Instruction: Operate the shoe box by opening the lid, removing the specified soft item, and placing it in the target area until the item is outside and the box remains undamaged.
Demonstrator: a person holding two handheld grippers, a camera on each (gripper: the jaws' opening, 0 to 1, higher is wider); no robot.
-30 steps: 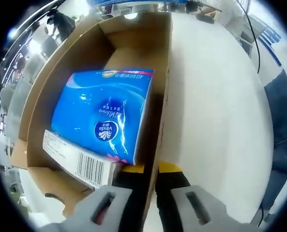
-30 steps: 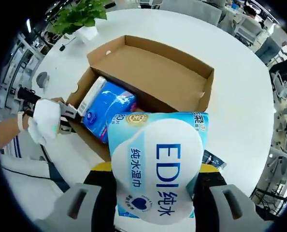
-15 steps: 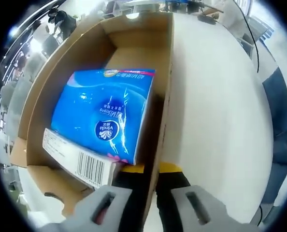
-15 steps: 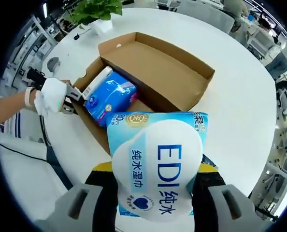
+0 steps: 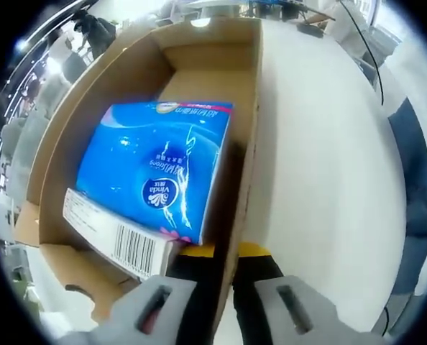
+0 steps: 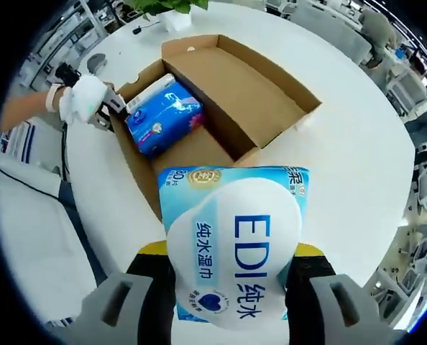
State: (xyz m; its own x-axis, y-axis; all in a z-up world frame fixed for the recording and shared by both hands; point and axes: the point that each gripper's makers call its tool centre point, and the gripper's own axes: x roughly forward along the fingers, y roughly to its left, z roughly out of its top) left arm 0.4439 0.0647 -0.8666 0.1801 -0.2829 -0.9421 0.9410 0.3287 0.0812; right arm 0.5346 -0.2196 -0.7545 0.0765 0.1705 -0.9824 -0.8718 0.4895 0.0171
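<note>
The open cardboard shoe box lies on the white table, its lid folded back. A blue tissue pack rests inside it, seen large as the blue tissue pack in the left gripper view. My left gripper is shut on the box's side wall, which stands between its jaws. From the right gripper view, a gloved hand holds that left gripper at the box's end. My right gripper is shut on a light-blue EDI wet-wipes pack, held above the table and near the box.
The white table stretches to the right of the box. A potted plant and a dark round object sit at its far edge. Office chairs stand beyond the table. A cable trails over the table edge.
My right gripper has drawn back from the box with the wipes pack, so the box looks smaller and farther off. The left gripper keeps its hold on the wall.
</note>
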